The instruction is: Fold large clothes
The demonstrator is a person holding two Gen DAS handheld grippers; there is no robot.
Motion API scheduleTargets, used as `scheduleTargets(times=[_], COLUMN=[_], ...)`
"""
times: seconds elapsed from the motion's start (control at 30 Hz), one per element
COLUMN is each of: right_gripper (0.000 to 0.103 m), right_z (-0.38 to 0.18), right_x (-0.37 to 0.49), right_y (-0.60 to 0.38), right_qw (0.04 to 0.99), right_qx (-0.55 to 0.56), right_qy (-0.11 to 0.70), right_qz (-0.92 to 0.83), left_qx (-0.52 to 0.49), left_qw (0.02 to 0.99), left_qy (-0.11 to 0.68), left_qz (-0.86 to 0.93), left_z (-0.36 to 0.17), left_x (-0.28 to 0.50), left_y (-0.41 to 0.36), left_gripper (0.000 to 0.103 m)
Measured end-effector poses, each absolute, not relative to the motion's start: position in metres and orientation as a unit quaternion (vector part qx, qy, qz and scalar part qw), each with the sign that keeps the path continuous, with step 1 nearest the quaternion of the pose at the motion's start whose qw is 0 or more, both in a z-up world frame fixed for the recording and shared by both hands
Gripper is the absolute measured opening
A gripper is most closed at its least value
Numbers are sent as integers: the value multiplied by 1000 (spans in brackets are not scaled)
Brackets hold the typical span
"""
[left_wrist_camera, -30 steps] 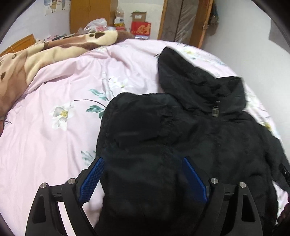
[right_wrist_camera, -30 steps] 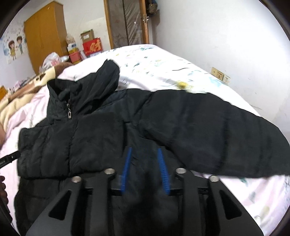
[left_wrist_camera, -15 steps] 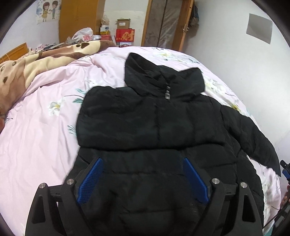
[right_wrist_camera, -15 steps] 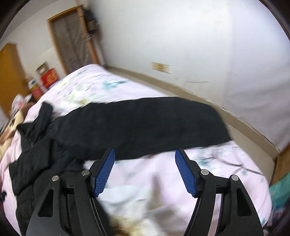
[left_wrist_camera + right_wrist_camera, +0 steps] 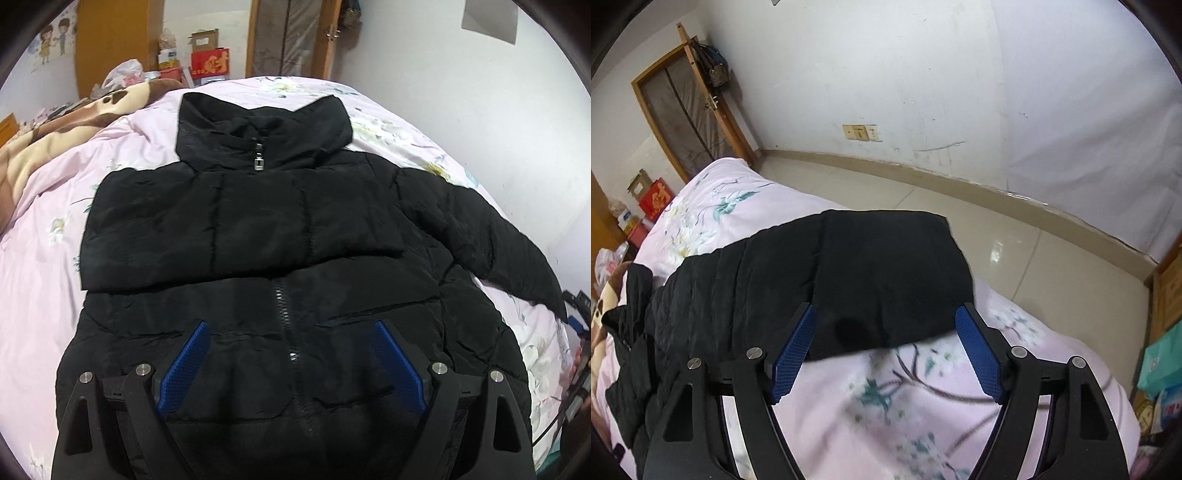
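A black puffer jacket lies face up, zipped, on a pink floral bedsheet. One sleeve is folded across its chest; the other sleeve stretches out to the right. My left gripper hovers open over the lower front of the jacket, near the zip, holding nothing. In the right wrist view the outstretched sleeve's cuff lies flat near the bed's edge. My right gripper is above the cuff with its jaws opening; the cuff end sits between the blue pads, which do not press on it.
A brown patterned blanket is bunched at the bed's far left. Behind the bed stand a wooden wardrobe, a red box and a door. Tiled floor and a white wall lie just past the sleeve side of the bed.
The left gripper drew back towards the hem, so the whole jacket now shows. The right gripper swung from the jacket's body out to the sleeve's cuff, and its jaws spread wide.
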State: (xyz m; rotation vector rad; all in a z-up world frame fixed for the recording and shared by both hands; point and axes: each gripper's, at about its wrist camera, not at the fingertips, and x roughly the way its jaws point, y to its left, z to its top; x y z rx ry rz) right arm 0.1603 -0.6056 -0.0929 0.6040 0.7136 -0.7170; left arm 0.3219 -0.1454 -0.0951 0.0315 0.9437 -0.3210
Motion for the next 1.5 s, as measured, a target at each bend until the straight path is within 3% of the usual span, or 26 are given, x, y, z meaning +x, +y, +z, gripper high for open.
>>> scheduleTargets(times=[0.37,0.47,0.53,0.63,0.83,0.97,1.0,1.03,1.1,1.3,1.5], right_gripper=[76,54,31,7,3,6,18,36,60,74,77], right_z=[-105,-103,-101,-97,-68,-53,-56,-59,-69,-96,-117], right_x=[188,194,200,207,216,208,203,199,185,158,169], right_y=[-610,-606,-603,-598,-576,-573,-580,-585,-597,-624,-640], right_qw=[832,833,835,840,871,881,877,871,857,829,818], right_qx=[284,263,250,234,199,205,222,231,235,261,310], right_qy=[350,356,362,367,340,319,324,330,338,361,372], right_qz=[-324,-332,-331,-324,-292,-282,-277,-282,-309,-337,-311], left_qx=[27,23,26,28,26,20,22,24,22,31,38], left_qw=[872,872,874,874,878,878,879,880,881,875,868], left_qy=[464,465,464,462,455,456,454,451,452,458,467], left_qz=[-150,-150,-145,-147,-148,-145,-145,-144,-141,-154,-166], left_z=[-110,-111,-111,-111,-104,-100,-99,-98,-99,-106,-112], left_x=[325,326,326,326,325,323,322,322,322,320,319], left_y=[-151,-148,-148,-146,-138,-129,-127,-126,-126,-141,-158], left_gripper=[90,90,90,90,90,90,90,90,90,90,90])
